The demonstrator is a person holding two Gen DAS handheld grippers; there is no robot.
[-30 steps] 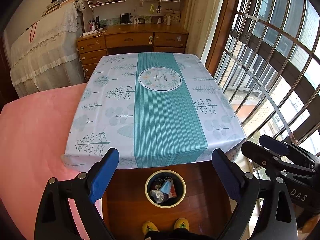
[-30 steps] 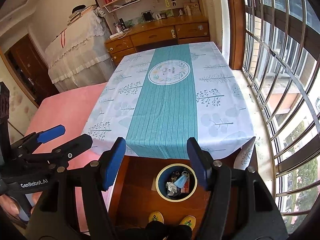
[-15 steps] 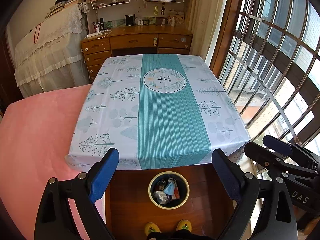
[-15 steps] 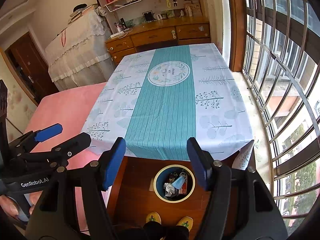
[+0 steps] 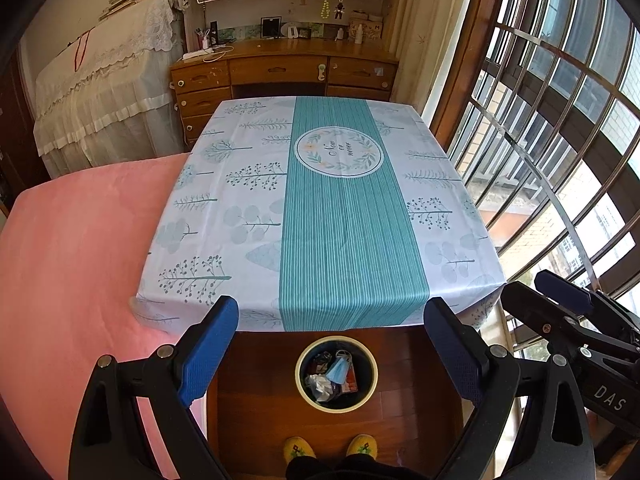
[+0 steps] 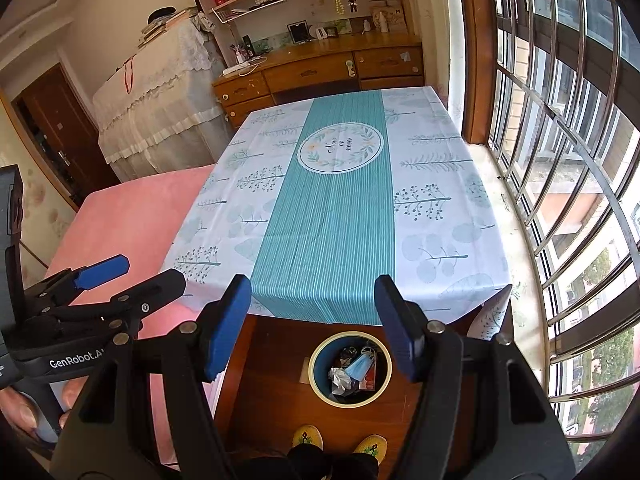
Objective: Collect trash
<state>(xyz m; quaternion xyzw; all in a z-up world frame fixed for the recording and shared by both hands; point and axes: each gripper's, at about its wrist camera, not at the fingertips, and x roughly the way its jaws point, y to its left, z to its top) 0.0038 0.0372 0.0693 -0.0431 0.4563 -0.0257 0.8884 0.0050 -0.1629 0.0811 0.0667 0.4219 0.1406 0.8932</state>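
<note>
Trash (image 5: 334,376) is sitting in the bin (image 5: 337,407) on the floor, right at the near edge of the desk (image 5: 240,208), looks like a blue mask, crumpled tissue and some wrappers. Both grippers hang above it, left gripper (image 5: 336,344) and right gripper (image 6: 312,326), jaws spread wide with nothing in them. Yellow slippers (image 5: 300,449) peek in below.

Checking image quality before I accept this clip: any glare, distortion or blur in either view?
Left wrist view: strong fisheye bend in the window bars, dark corner vignette, tablecloth sharp. Right wrist view: daylight washes out the sill, same curvature, trash bin clearly readable.
</note>
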